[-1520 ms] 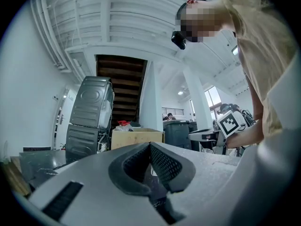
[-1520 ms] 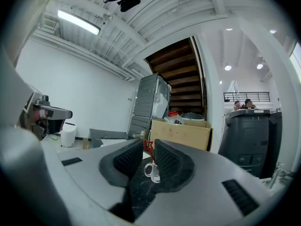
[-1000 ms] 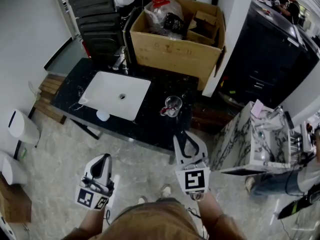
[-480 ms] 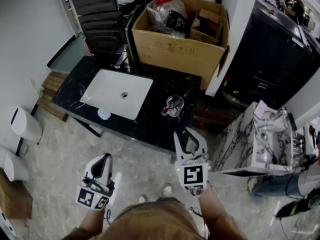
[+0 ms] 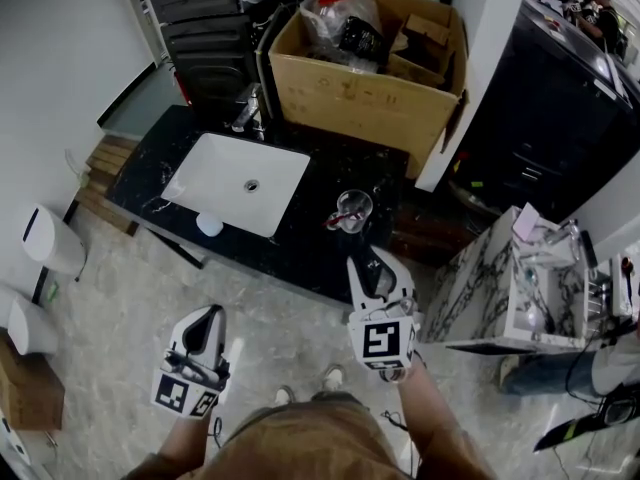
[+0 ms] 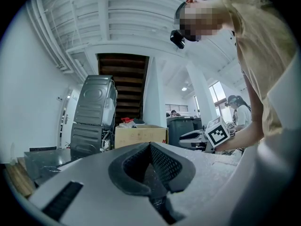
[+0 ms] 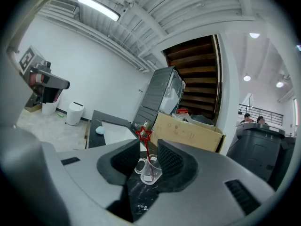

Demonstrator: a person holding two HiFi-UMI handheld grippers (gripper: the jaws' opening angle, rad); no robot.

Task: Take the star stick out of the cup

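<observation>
A clear glass cup [image 5: 351, 210] stands on the black counter [image 5: 290, 248], right of the sink, with the red star stick [image 5: 332, 223] leaning out of it to the left. In the right gripper view the cup [image 7: 149, 169] shows through the gap between the jaws, the red star [image 7: 144, 134] above it. My right gripper [image 5: 372, 265] hovers short of the counter edge and points at the cup. It is open, its jaws have just been opening, and nothing is between them. My left gripper [image 5: 207, 320] hangs lower left over the floor, shut and empty.
A white sink basin [image 5: 240, 183] with a faucet [image 5: 246, 114] fills the counter's left half, and a small white round object [image 5: 208, 225] lies at its front corner. A large cardboard box [image 5: 370, 88] stands behind. A marble-patterned unit [image 5: 500, 288] is at the right, a white bin [image 5: 45, 238] at the left.
My right gripper has moved a little forward toward the counter and the cup. The left gripper has stayed where it was.
</observation>
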